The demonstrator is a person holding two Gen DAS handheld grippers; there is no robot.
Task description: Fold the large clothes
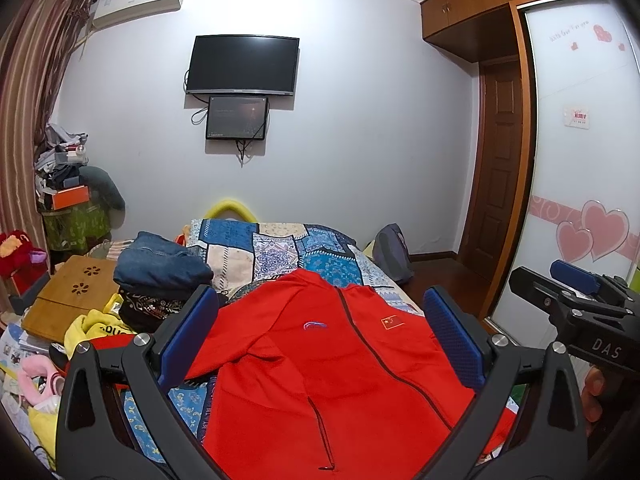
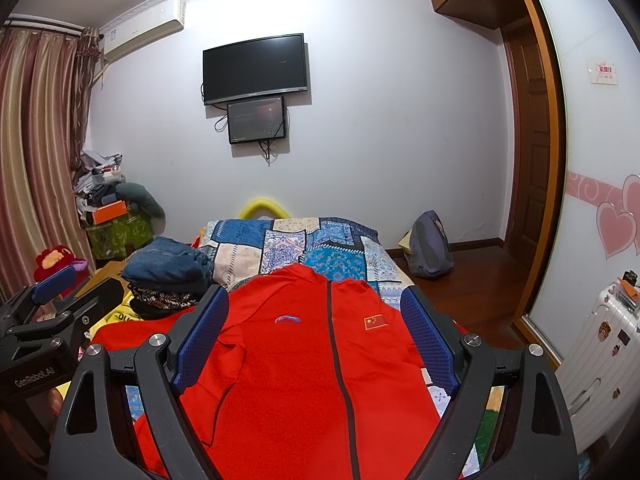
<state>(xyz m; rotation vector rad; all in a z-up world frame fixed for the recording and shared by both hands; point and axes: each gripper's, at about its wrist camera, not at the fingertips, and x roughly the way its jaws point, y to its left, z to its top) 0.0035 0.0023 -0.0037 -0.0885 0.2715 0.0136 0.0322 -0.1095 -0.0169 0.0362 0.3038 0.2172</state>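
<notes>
Red zip-front fleece jacket (image 2: 288,368) is lying face up, spread on the patchwork-quilted bed (image 2: 340,248), nothing folded yet imo. Left tool (image 1: 320,340) and right tool (image 2: 316,340) both hover spread wide and empty, so next they'd each need to pinch a sleeve or side edge and bring it in

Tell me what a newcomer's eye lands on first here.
The red jacket spread front-up on the patchwork bedspread dominates the foreground, framed by open blue-padded fingers. Left of it sits a pile of folded clothes; a dark TV hangs on the far wall.
</notes>
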